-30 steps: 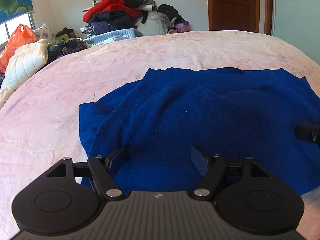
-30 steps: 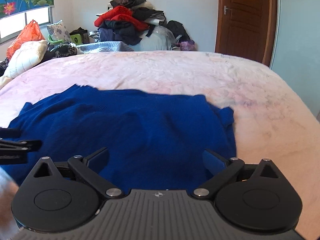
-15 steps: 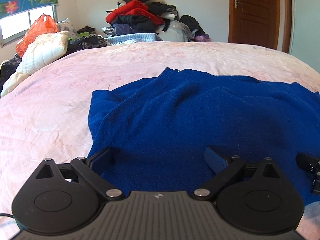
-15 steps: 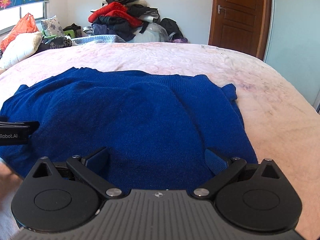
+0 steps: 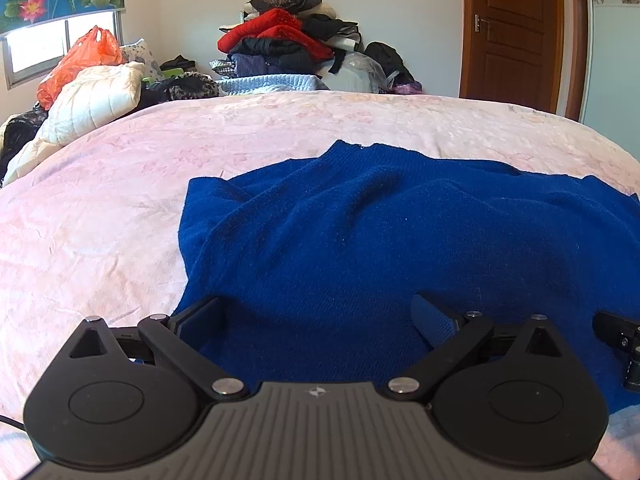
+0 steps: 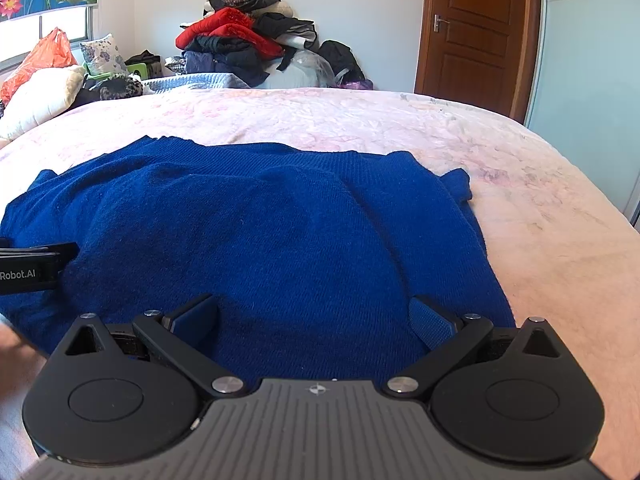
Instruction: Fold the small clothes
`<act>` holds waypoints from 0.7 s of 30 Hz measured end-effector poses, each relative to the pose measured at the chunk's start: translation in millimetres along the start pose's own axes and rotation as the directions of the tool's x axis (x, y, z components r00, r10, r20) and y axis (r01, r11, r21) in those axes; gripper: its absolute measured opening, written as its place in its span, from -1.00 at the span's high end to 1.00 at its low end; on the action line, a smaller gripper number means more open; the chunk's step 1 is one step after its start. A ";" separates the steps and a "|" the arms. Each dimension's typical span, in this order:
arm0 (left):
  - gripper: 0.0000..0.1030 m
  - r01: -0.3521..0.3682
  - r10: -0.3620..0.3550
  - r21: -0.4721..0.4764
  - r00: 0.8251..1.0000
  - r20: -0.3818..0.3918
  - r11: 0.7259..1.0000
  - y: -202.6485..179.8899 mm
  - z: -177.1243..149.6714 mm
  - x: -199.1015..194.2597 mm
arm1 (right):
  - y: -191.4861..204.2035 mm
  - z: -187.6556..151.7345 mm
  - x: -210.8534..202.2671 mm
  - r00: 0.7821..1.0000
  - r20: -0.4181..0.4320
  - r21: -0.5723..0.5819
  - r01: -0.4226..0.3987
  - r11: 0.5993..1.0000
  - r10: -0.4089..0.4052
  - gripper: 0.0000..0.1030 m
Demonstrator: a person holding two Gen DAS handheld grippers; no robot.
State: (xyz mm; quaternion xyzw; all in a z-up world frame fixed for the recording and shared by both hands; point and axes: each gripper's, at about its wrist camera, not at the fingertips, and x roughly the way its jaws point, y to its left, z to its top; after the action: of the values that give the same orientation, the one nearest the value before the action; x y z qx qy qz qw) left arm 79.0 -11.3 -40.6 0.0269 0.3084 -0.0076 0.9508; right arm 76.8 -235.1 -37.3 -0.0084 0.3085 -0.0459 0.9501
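The blue knit sweater (image 5: 380, 240) is spread on the pink bedspread (image 5: 100, 220). Both the left gripper (image 5: 318, 312) and the right gripper (image 6: 314, 312) are spread wide, holding nothing; a single layer, or the bedspread underneath, may be pinched, so the fold may be skewed.

Left wrist view: blue sweater (image 5: 360, 240) runs off the right edge; its near hem is hidden behind the gripper body at the bottom. Right gripper (image 5: 620, 340) cut off at the lower right edge, fingers not readable. Right wrist view: left gripper (image 6: 28, 268) cut at the left edge. Clothes pile (image 6: 244, 44), upper centre, items indistinguishable.
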 end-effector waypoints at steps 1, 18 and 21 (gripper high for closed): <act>-0.99 0.001 -0.001 -0.002 1.000 0.000 1.000 0.4 0.0 0.2 | 0.1 -0.1 0.0 1.000 0.000 -0.001 0.001 1.000 -0.001 -1.00; -1.00 -0.008 0.008 -0.011 1.000 0.005 1.000 0.1 -2.2 -1.3 | 1.8 -0.3 -0.2 1.000 -0.001 -0.006 0.006 1.000 -0.006 -1.00; -1.00 -0.006 0.006 -0.014 1.000 0.009 1.000 1.0 -2.6 -2.3 | 2.0 -0.1 0.2 1.000 -0.001 -0.005 0.007 1.000 -0.007 -1.00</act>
State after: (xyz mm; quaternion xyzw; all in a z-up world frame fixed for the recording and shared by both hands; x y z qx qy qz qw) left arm 75.6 -10.1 -41.3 0.0210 0.3042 -0.0028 0.9524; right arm 77.0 -233.1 -37.7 -0.0119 0.3091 -0.0485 0.9497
